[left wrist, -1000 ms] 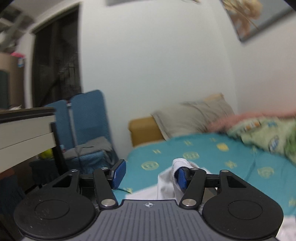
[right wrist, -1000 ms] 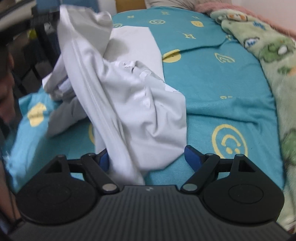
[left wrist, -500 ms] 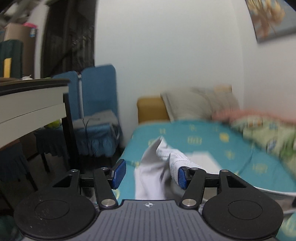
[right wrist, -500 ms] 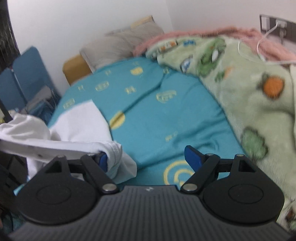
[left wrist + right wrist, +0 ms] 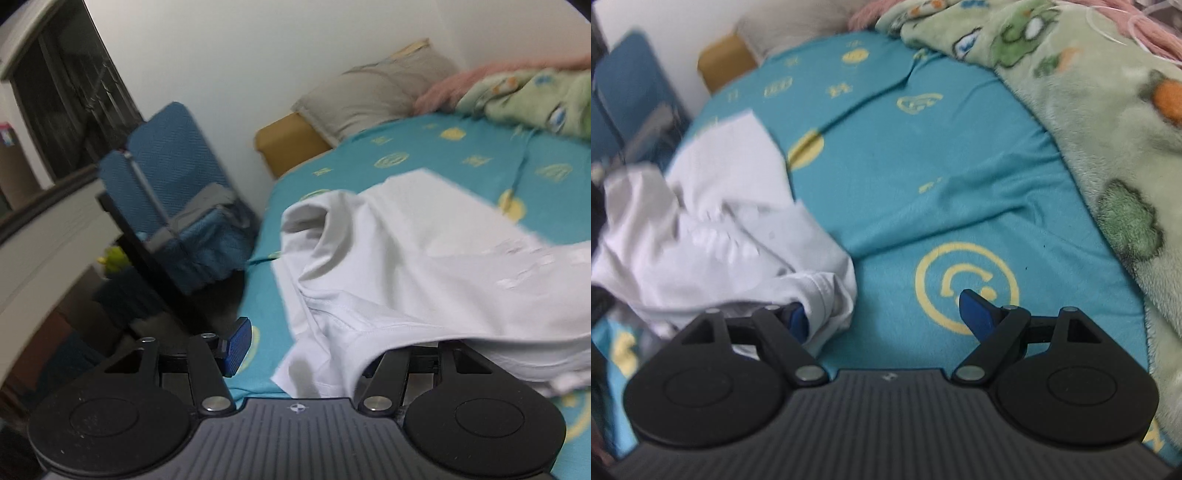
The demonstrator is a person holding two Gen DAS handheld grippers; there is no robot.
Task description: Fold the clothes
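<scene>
I see the white garment [image 5: 424,258] crumpled on the bed [image 5: 923,166], left of centre. My left hand-held gripper [image 5: 299,347] and right hand-held gripper [image 5: 886,314] both stand released, cloth draped over one finger each.

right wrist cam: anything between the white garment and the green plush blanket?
Nothing. In the right wrist view only bare teal bedsheet with yellow prints separates the crumpled white garment from the green plush blanket.

garment [image 5: 424,266]: smooth white cloth | blanket [image 5: 1108,122]: fuzzy fleece | sheet [image 5: 923,177]: matt teal cloth
</scene>
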